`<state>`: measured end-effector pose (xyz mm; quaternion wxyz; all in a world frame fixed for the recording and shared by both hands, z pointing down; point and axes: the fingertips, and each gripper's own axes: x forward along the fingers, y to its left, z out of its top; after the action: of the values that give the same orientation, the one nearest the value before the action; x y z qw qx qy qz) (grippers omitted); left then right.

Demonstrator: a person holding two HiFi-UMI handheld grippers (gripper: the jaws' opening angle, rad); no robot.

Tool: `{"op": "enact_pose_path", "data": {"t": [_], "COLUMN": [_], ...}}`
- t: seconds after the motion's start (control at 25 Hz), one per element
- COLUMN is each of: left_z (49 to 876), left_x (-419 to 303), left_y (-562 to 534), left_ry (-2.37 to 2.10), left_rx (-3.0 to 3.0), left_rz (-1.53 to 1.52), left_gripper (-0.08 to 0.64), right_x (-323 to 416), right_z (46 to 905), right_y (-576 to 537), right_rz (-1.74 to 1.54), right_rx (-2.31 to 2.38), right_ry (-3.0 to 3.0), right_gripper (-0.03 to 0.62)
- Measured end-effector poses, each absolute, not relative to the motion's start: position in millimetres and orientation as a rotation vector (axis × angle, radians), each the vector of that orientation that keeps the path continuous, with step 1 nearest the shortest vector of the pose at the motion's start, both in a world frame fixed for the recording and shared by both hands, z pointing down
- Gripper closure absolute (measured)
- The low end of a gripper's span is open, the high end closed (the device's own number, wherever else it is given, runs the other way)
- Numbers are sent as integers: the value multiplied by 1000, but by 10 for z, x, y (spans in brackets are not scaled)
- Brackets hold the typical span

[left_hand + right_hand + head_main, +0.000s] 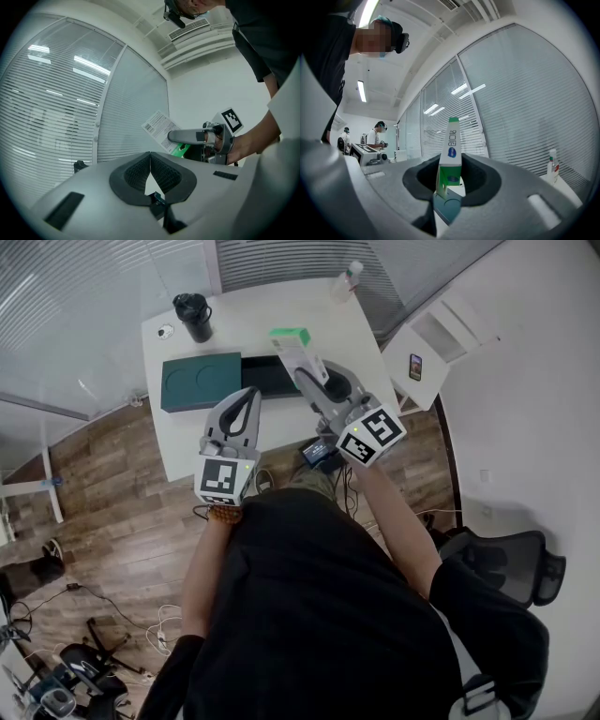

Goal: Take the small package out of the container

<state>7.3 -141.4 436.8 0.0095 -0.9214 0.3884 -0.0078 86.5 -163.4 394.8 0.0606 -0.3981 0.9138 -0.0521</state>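
The small package (pixel 298 351) is a white and green box, held up above the white desk (pixel 178 442). My right gripper (pixel 312 379) is shut on its lower end. In the right gripper view the package (pixel 451 154) stands upright between the pads of the right gripper (pixel 450 177). The dark green container (pixel 201 381) lies on the desk with a black tray (pixel 272 376) beside it. My left gripper (pixel 249 397) hovers over the desk's front edge, shut and holding nothing. In the left gripper view, the tips of the left gripper (pixel 150 153) meet, and the package (pixel 160 128) shows beyond them.
A black bottle (pixel 194 315) stands at the desk's back left and a clear bottle (pixel 349 277) at the back right. A side table (pixel 441 352) with a phone (pixel 415 367) is to the right. An office chair (pixel 511 559) and cables (pixel 141 624) are on the floor.
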Motion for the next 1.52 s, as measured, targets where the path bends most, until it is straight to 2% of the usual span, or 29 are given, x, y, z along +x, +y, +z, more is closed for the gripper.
{"op": "enact_pose_path", "data": {"t": [1.52], "left_z": [4407], "left_x": [21], "left_y": [-1403], "left_ry": [1225], "left_rx": [-2871], "left_rz": [-45], "left_gripper": [561], "right_x": [842], "right_z": [4064], "right_y": [-1651], "right_rz": [-193], "right_rx": [-1230], "right_ry": [2768], "right_gripper": [504]}}
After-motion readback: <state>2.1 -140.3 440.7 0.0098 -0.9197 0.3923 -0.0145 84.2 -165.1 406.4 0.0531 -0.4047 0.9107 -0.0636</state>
